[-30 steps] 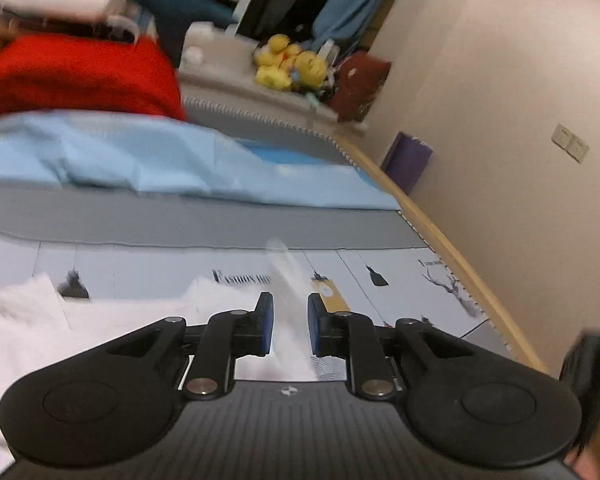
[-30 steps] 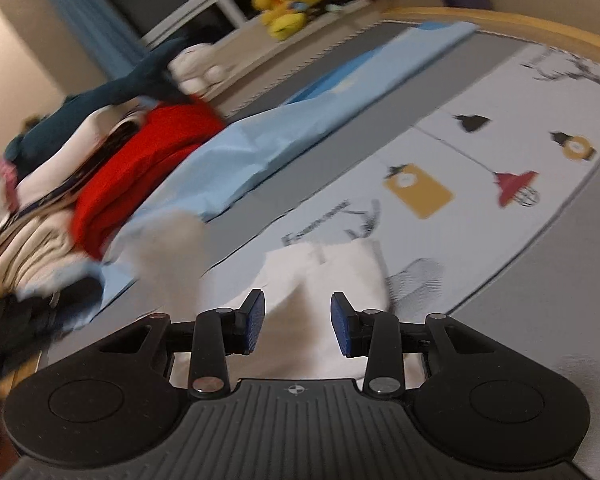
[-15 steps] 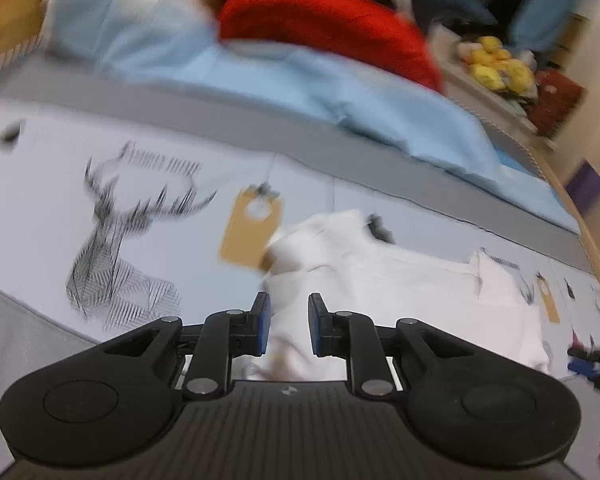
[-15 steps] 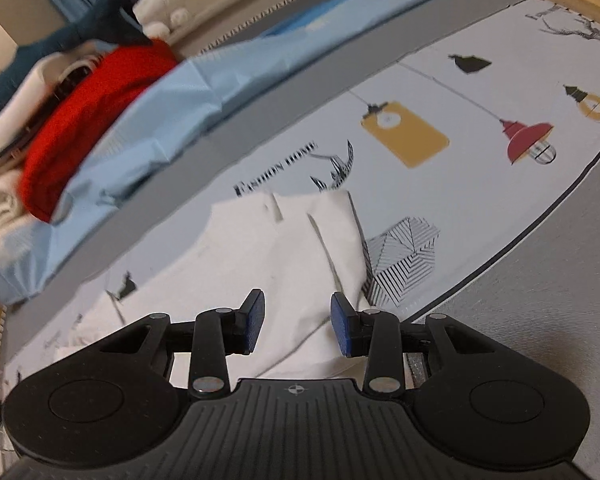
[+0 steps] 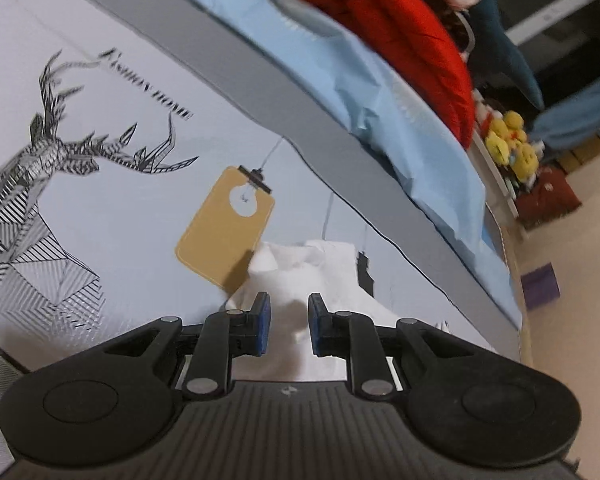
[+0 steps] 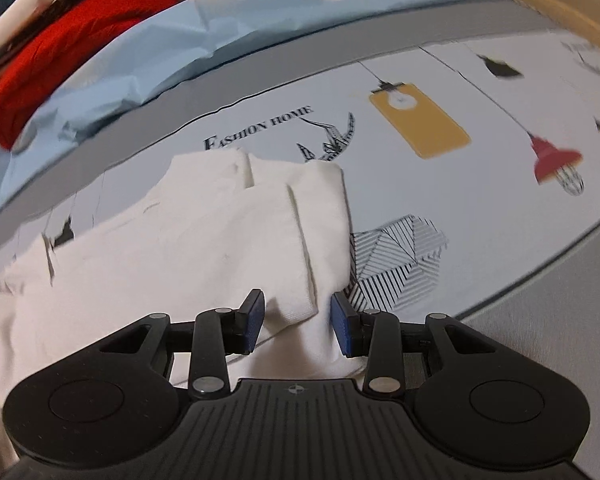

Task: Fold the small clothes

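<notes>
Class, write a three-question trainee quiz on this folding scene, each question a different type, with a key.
1. True or false: the white garment lies on the printed bedsheet.
2. Which garment lies on the light blue cloth? A red B green C black
3. Fill in: the sheet's printed words read "FASHION ____".

Key: 1 true; 2 A, the red garment; 3 HOME.

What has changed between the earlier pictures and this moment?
Both grippers came down closer to the white garment on the printed sheet. The left gripper swung across it to one end; the right gripper now straddles a folded edge at the other. Neither has gripped anything. The garment, red cloth and blue sheet stayed in place.
</notes>
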A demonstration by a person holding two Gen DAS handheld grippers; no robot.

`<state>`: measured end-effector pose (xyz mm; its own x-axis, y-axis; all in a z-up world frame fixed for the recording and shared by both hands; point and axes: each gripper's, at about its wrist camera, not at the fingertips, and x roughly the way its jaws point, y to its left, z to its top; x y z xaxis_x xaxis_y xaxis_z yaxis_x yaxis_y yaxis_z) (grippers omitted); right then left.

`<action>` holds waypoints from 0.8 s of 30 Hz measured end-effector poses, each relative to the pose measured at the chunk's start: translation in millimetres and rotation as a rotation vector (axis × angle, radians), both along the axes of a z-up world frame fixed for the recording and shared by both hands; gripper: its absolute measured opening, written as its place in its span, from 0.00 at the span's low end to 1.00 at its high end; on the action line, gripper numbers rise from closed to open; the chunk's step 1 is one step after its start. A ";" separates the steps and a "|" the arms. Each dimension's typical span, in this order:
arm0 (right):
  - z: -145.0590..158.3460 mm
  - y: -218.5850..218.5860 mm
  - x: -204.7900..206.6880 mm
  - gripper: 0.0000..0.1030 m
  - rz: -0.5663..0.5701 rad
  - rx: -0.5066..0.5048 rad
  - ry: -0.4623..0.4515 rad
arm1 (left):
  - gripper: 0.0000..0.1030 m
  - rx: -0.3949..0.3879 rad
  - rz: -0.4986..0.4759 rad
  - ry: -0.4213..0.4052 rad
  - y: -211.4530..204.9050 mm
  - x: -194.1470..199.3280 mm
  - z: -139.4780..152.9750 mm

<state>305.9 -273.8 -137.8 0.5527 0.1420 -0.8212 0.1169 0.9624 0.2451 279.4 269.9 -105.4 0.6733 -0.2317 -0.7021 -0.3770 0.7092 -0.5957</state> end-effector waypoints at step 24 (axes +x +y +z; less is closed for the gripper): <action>30.1 -11.8 -3.6 0.11 0.033 0.029 -0.040 | 0.03 0.383 -0.260 -0.099 -17.9 1.1 49.2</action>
